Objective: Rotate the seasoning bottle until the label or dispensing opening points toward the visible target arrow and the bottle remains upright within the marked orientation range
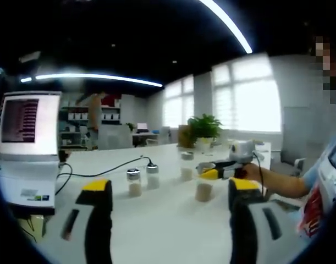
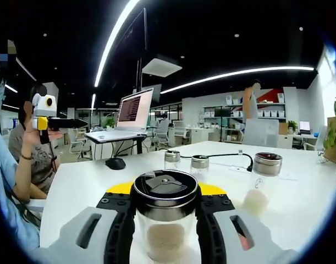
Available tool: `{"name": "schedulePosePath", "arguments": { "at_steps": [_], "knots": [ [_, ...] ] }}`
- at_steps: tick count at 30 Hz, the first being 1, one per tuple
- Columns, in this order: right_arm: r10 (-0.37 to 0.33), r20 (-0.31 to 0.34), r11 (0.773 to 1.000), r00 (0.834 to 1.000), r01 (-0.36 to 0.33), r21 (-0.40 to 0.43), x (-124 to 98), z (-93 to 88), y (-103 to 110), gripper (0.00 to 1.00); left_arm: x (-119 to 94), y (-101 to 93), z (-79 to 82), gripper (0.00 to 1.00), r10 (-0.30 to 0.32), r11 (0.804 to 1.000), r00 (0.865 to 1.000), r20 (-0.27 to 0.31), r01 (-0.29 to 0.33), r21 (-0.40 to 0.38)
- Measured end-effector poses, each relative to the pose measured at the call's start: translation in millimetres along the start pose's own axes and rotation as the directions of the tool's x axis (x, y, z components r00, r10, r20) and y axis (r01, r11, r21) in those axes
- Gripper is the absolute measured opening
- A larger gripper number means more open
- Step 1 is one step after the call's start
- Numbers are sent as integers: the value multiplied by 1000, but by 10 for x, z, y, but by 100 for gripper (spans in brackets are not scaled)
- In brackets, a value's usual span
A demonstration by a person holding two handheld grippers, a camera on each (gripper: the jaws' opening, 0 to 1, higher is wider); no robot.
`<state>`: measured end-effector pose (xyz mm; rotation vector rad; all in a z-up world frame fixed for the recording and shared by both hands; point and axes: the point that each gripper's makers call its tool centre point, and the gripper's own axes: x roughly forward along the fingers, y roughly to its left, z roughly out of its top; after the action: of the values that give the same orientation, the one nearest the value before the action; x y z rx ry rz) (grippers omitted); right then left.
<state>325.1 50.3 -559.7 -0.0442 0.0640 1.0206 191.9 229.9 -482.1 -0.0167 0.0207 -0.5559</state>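
A clear seasoning bottle (image 2: 165, 234) with a black and silver lid and pale powder inside stands upright on the white table (image 2: 80, 187). My right gripper (image 2: 165, 202) is shut on it, with the jaws on either side just below the lid. In the left gripper view the same bottle (image 1: 203, 191) sits under the right gripper (image 1: 214, 172), which a hand holds from the right. My left gripper (image 1: 170, 190) hovers over the table, open with nothing between its wide-apart jaws. In the right gripper view it is raised at far left (image 2: 60, 122).
Three more bottles (image 2: 172, 159) (image 2: 199, 164) (image 2: 263, 179) stand further back on the table. A laptop (image 2: 132, 113), a mouse (image 2: 115, 163) and a black cable (image 2: 233, 155) lie at the table's far side. A potted plant (image 1: 203, 127) is beyond the table.
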Motion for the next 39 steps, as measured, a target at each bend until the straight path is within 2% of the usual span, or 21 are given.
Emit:
{"name": "schedulePosePath", "arguments": {
  "at_steps": [20,25,30,39],
  "knots": [
    [82,-21,997,996,-82,-16,1,-24,68,41,-47,18,-1,92,-2,1000,1000,2,2,1],
    [134,-8,991,991,-135,-14,2,-23,74,41,-45,6,5,92,-6,1000,1000,4,6,1],
    [155,-15,988,988,-156,-17,7,-19,93,41,-42,-5,-7,91,6,999,1000,-15,-5,49],
    [201,-12,979,979,-202,-19,-2,-18,98,41,-42,3,-5,91,4,999,1000,-12,-4,33]
  ]
}}
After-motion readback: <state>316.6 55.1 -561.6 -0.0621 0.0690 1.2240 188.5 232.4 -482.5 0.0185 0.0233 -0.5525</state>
